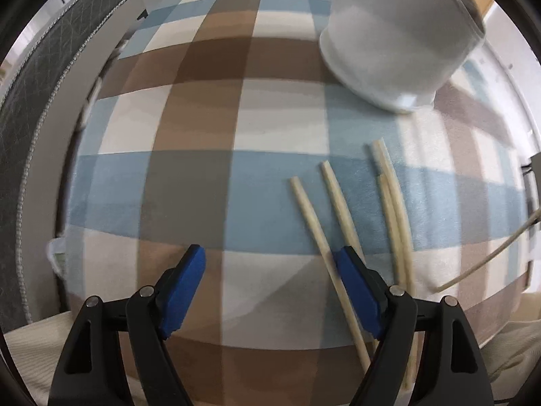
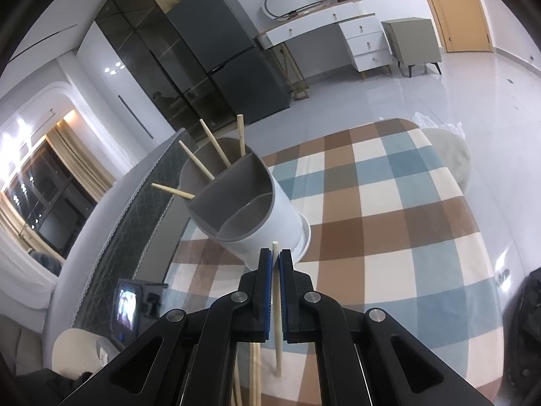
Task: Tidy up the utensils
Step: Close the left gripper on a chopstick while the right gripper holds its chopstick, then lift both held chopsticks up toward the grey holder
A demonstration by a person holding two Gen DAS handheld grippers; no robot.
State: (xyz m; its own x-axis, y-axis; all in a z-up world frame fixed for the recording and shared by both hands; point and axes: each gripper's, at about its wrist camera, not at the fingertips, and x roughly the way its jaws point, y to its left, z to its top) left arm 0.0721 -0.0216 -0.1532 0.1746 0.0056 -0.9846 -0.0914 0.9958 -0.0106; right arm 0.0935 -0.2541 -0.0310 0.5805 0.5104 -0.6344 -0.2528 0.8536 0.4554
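Observation:
Several pale wooden chopsticks (image 1: 338, 203) lie on the checked cloth (image 1: 203, 135), right of centre in the left wrist view. My left gripper (image 1: 270, 257) is open and empty just above the cloth, its right finger (image 1: 358, 291) over one chopstick. The white utensil holder (image 1: 395, 40) stands at the back right. My right gripper (image 2: 275, 257) is shut on a chopstick (image 2: 277, 308), held upright in front of the holder (image 2: 250, 209). The holder has grey dividers and several chopsticks (image 2: 216, 149) in its far compartment.
A dark quilted mattress edge (image 1: 50, 84) runs along the left of the cloth. More chopsticks (image 2: 255, 372) show below my right gripper. A fridge (image 2: 233, 54), white desk (image 2: 324, 30), cabinet (image 2: 416, 40) and tiled floor (image 2: 389, 94) lie beyond.

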